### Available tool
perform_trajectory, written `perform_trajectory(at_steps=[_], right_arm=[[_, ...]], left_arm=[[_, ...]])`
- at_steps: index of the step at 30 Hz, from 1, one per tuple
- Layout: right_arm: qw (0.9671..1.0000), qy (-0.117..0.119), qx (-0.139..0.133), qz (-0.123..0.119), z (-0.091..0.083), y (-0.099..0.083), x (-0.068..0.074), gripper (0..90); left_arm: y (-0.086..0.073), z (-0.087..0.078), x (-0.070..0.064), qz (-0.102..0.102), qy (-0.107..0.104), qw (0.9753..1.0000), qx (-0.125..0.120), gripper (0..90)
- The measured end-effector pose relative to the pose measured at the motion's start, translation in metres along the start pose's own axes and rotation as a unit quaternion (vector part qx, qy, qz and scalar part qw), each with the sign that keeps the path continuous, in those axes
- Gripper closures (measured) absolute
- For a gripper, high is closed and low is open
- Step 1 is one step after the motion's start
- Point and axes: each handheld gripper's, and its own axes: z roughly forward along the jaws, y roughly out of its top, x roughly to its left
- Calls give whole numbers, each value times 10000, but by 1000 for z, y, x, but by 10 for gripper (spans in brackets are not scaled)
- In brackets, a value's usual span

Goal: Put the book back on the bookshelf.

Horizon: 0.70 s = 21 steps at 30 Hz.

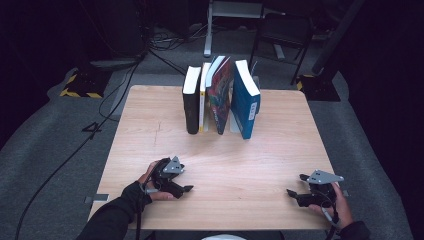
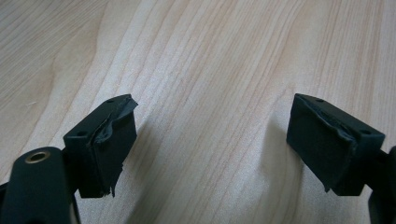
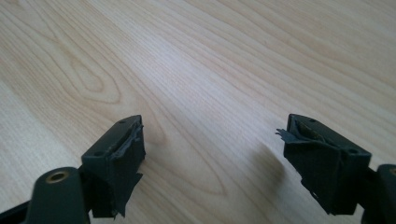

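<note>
Left gripper (image 1: 186, 189) and right gripper (image 1: 296, 185) gape empty — books (image 1: 220, 96) well apart.

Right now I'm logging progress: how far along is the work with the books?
Nothing looks done yet: four books stand upright in a row at the table's far edge, untouched. In hand: nothing; the left gripper and right gripper rest open near the front edge. Reaching for and handling the books is all left.

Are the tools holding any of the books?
No. The left tool and right tool are both open and empty, near the table's front edge, far from the books.
</note>
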Motion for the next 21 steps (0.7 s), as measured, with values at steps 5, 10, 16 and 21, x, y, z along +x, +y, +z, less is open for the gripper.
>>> perform_trajectory(at_steps=[5,10,16,21], right_arm=[[9994,48,-90,327,-3,-9,-6,179],[9994,42,-92,327,-3,-9,-6,179],[9994,33,-92,323,-3,-9,-6,178],[9994,21,-94,331,-3,-9,-7,178]], left_arm=[[0,0,0,14,-3,10000,8,161],[0,0,0,-1,-3,10000,-1,161],[0,0,0,11,10,10000,1,161],[-1,-1,0,22,-19,10000,4,160]])
